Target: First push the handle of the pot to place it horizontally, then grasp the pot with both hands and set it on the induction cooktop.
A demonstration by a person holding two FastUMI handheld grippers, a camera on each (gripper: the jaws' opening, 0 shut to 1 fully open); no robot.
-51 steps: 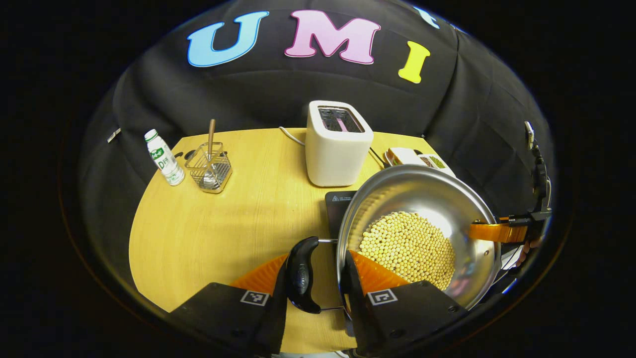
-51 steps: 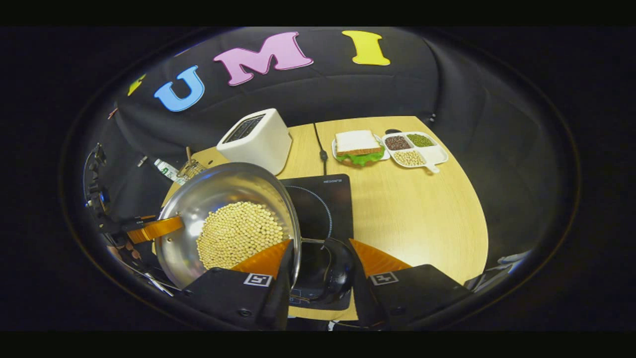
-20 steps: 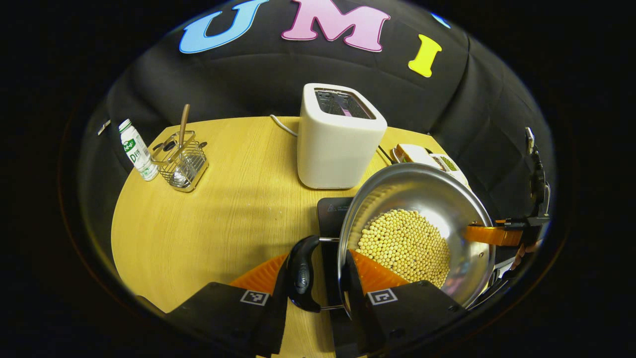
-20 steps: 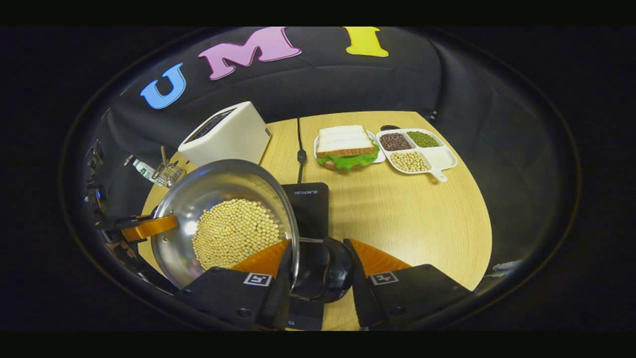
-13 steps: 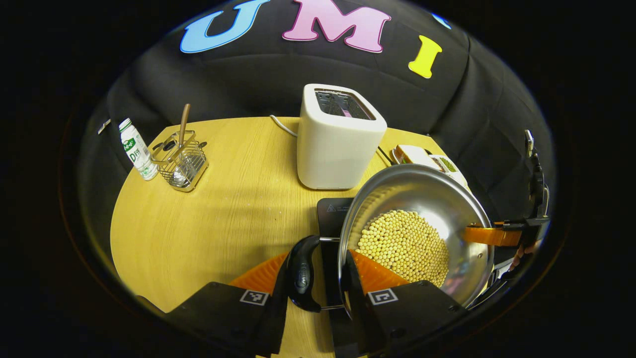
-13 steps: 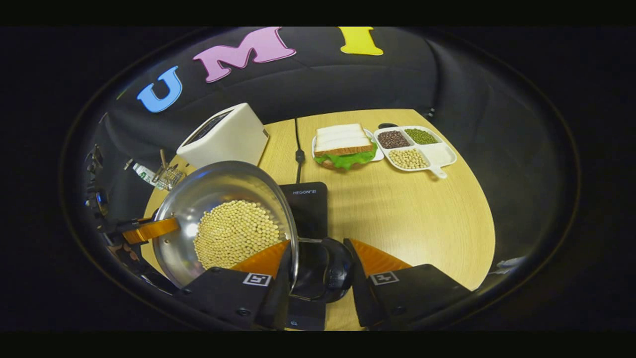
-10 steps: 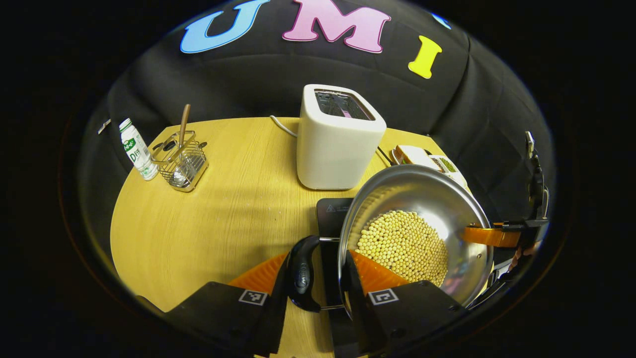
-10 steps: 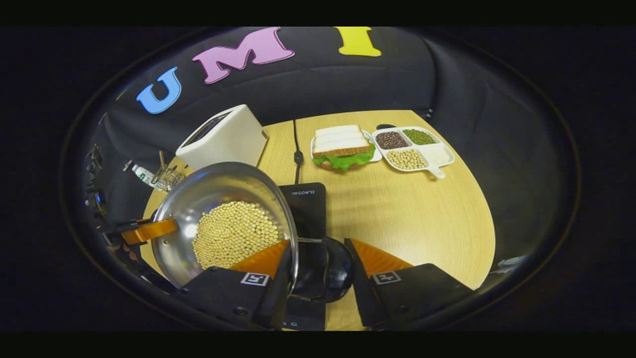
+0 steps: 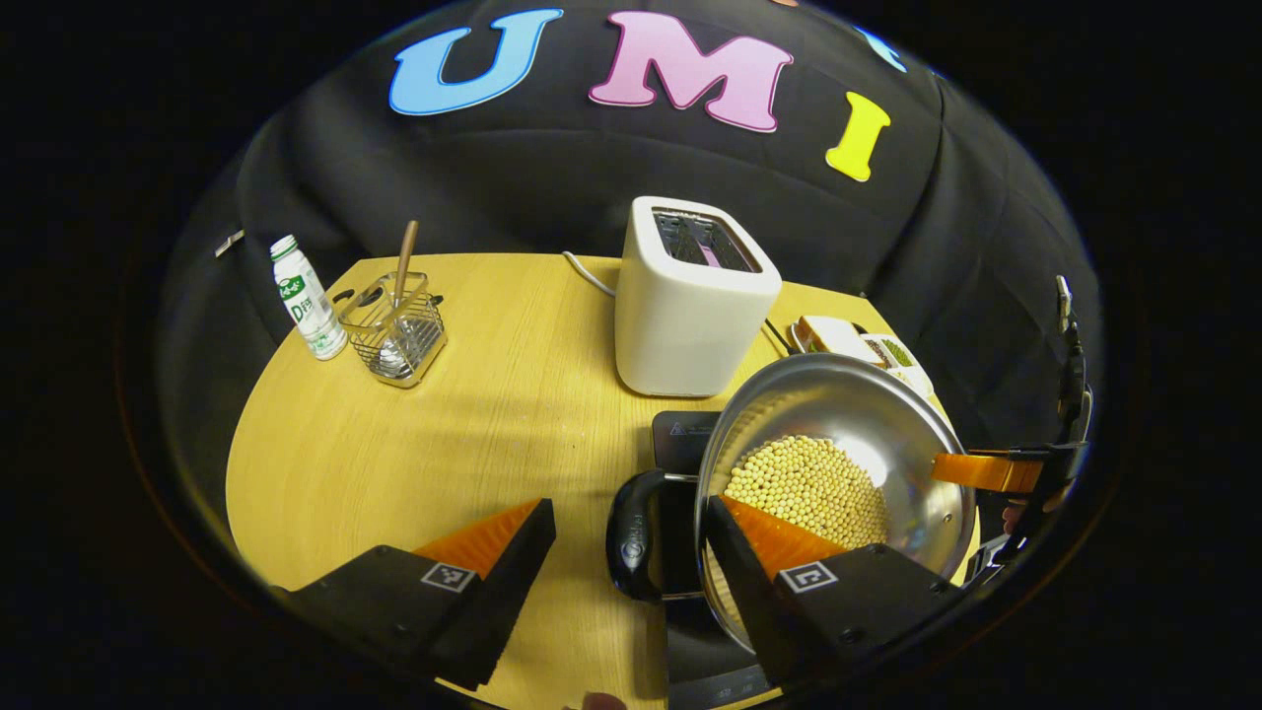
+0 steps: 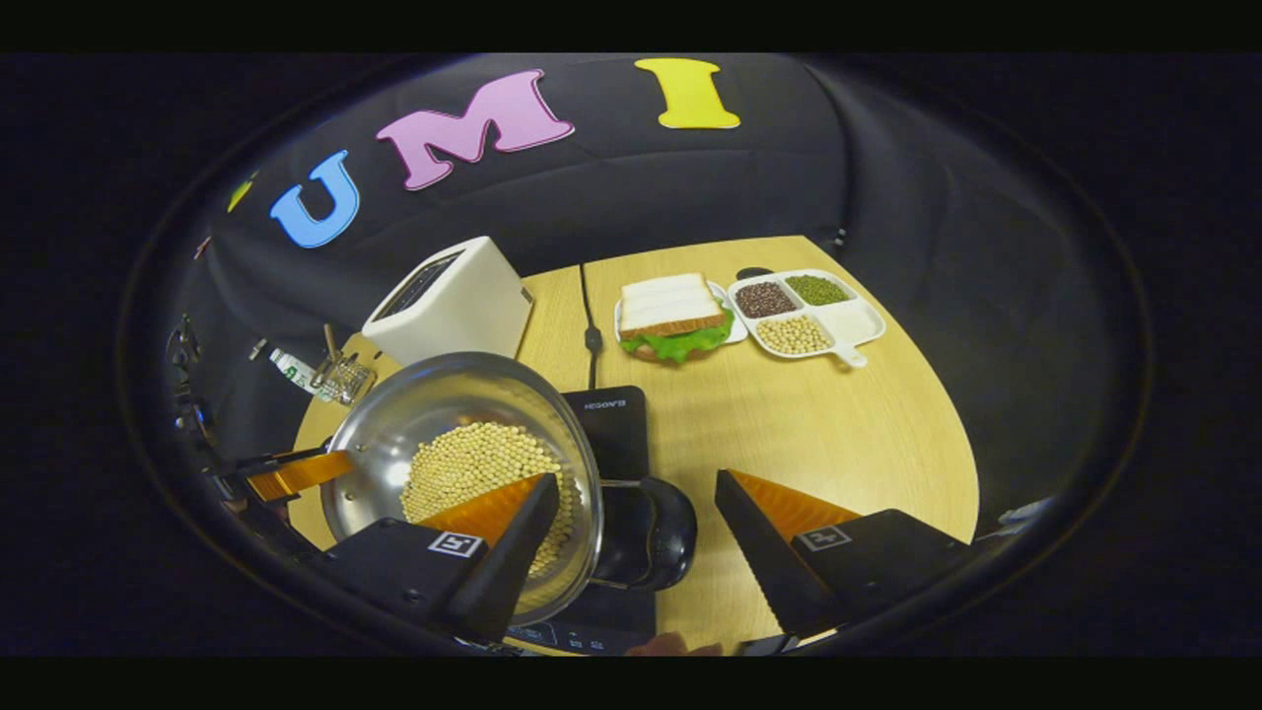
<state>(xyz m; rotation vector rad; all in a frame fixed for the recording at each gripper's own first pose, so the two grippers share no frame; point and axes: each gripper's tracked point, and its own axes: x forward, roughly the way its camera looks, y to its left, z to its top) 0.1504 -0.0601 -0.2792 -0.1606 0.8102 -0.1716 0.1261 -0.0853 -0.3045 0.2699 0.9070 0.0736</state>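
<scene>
The steel pot point(image 9: 868, 404) holds soybeans point(image 9: 808, 488) and rests on the black induction cooktop point(image 9: 685, 439). Its black side handle point(image 9: 631, 537) lies between the parted fingers of my left gripper point(image 9: 626, 511), which is open and touches nothing. In the right gripper view the pot point(image 10: 434, 404) stands on the cooktop point(image 10: 611, 419) at lower left. Its other black handle point(image 10: 656, 532) sits in the gap of my right gripper point(image 10: 636, 488), also open. Across the pot, one finger point(image 9: 986, 471) of the right gripper reaches the far rim.
A white toaster point(image 9: 695, 296) stands just behind the cooktop on the wooden table point(image 9: 444, 444). A bottle point(image 9: 306, 296) and a wire basket point(image 9: 394, 325) sit at the far left. A sandwich plate point(image 10: 675, 316), a divided bean tray point(image 10: 808, 311) and a cable point(image 10: 592, 325) lie at the back.
Both grippers were shut on the pot's side handles; now both have opened and let go. The pot has come down onto the cooktop.
</scene>
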